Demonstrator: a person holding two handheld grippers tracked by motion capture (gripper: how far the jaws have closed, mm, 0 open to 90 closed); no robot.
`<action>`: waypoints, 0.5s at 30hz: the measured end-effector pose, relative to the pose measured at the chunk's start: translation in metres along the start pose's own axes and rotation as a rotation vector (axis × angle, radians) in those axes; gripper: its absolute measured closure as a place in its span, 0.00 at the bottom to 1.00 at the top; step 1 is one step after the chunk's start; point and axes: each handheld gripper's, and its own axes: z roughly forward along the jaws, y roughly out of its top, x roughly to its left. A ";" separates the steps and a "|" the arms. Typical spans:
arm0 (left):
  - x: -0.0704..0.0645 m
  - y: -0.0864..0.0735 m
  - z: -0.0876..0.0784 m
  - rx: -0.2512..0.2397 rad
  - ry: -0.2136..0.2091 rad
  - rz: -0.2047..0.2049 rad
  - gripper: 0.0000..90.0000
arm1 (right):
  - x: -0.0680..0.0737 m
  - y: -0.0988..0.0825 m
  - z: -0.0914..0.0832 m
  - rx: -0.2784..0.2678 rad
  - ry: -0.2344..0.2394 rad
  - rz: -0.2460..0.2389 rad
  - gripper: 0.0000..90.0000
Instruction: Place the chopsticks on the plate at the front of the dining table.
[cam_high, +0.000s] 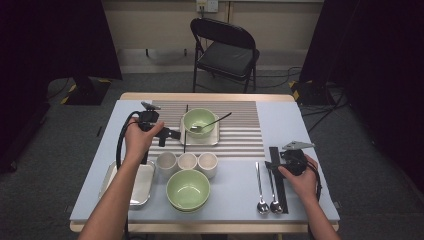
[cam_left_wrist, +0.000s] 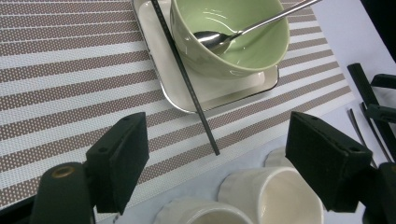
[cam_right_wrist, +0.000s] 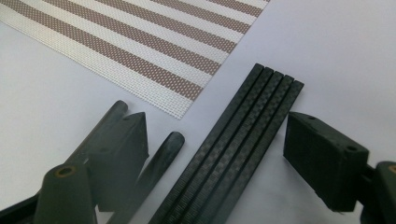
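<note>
While we hold the right hand-held gripper (cam_high: 276, 164) low over the bundle of black chopsticks (cam_right_wrist: 233, 154) at the near right of the striped placemat (cam_high: 240, 127), its jaws stand wide with the sticks lying between them and neither pad touching. Two spoons (cam_high: 266, 189) lie just left of that bundle on the bench (cam_high: 310, 125). Nearer us than the placemat sit an empty green bowl (cam_high: 188, 189), a row of three white cups (cam_high: 187, 161) and a bare metal tray (cam_high: 140, 185).

Further out, our left hand-held gripper (cam_left_wrist: 217, 154) hovers open and empty over the placemat's near left edge, close to a single chopstick (cam_left_wrist: 184, 77) that leans across the tray on the placemat (cam_left_wrist: 163, 70), where a second green bowl (cam_left_wrist: 243, 42) holds a spoon (cam_left_wrist: 233, 35).

We judge the place setting half laid, with picking up a second chopstick in hand. Next we must separate one stick from the bundle, close on it alone and carry it beside the first.
</note>
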 end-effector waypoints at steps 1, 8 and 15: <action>0.000 0.000 0.000 0.000 -0.002 0.000 0.24 | 0.000 0.000 -0.001 0.001 -0.001 0.000 0.23; -0.003 -0.002 0.001 0.000 0.002 0.002 0.24 | -0.004 -0.001 -0.004 0.014 0.003 0.019 0.22; -0.006 -0.003 -0.001 0.004 0.010 0.011 0.24 | -0.011 -0.003 -0.010 0.008 -0.004 0.040 0.22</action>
